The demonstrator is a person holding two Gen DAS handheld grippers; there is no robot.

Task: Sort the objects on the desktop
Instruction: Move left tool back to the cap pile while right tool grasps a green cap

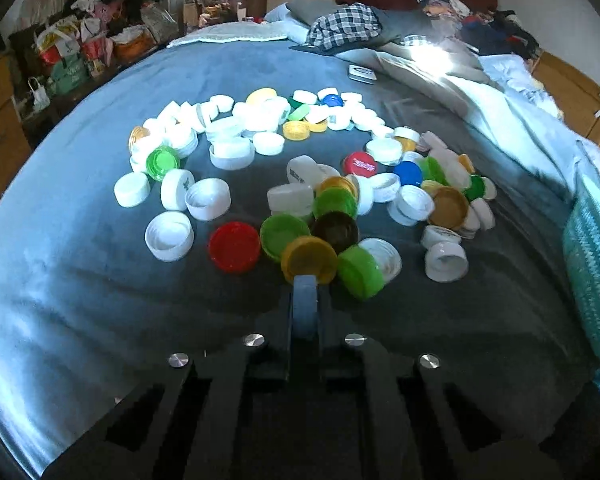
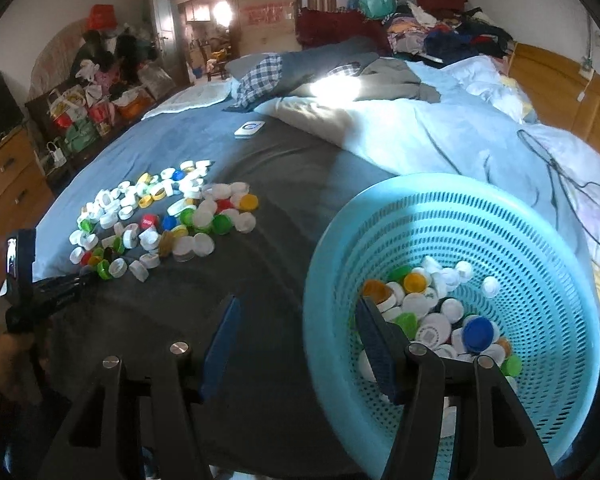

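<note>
Nearest in the left wrist view, the left gripper (image 1: 305, 286) is pinched fully together, its blue pads meeting with nothing visible between them, the tips resting against the near rim of a yellow cap (image 1: 309, 258) at the front of the pile. From the right wrist view, the right gripper (image 2: 296, 316) stands wide and empty, one finger over the dark bedspread (image 2: 276, 184), the other over the near rim of the blue basket (image 2: 452, 200), which sits at about three o'clock from the caps and already holds a mixed heap of them.

Just beyond the yellow cap, a green cap (image 1: 360, 272) lies at two o'clock, a red cap (image 1: 234, 246) at ten o'clock, and a dark brown cap (image 1: 336, 231) at twelve, all touching or nearly so. Farther on, the bottle caps (image 1: 260, 132), mostly white, spread toward twelve o'clock across the bed.

The trouble I see: the left gripper has shut on nothing, it seems, so lifting now would bring up no cap, and pushing forward would shove the yellow one into its neighbours. The soft bedspread lets caps tip and roll. The basket looks tilted, and a nudge from the right finger at its rim might spill it.
</note>
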